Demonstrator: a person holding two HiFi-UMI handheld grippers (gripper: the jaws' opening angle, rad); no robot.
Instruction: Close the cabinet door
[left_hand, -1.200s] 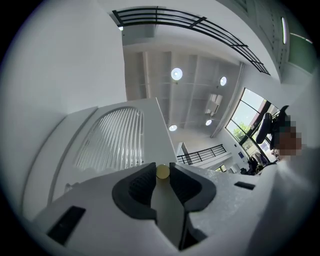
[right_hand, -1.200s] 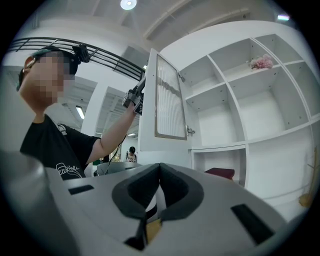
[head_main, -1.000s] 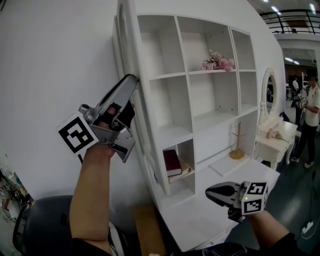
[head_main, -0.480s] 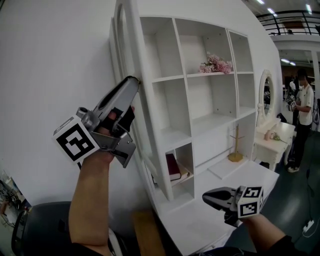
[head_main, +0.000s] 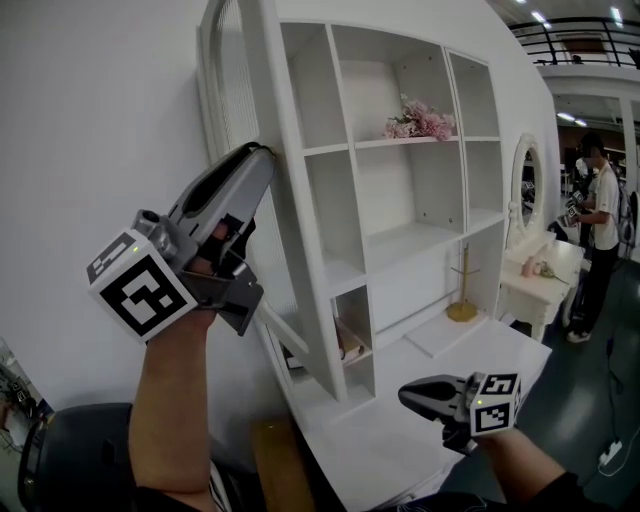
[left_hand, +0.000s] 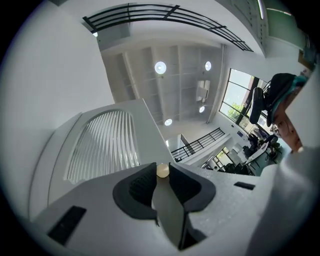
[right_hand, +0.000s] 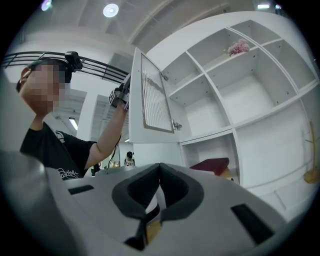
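Cabinet (head_main: 312, 230): white, open-shelved. Its door (head_main: 228, 90) is standing open at the left side, hinged to the outer upright and angled well away from the shelf front. Left gripper (head_main: 262, 152): the jaws are being held partly closed and clamped on the door's free edge, with the thin panel edge lying between the pads and a small round knob (left_hand: 163, 170) showing at the jaw tips. Right gripper (head_main: 405, 396): the jaws are being held together with nothing between them, and it is being carried low by the cabinet's base ledge, well apart from the door. Step in hand, as judged: the door is being guided round toward the shelf front, with most of the swing not yet made. Handling notes, as judgement: an arc about the hinges is being called for rather than a straight push, with the wrist rolled so the pads are lying flat on the panel. Clamping force is being needed only to stop slipping. Since a jaw is sitting on the door's inner face, it is likely to be pinched against the frame unless the edge is released just short of closing. The last part is better done by pressing on the outer face, slowly, so that the flowers (head_main: 418, 123) are not being jolted.
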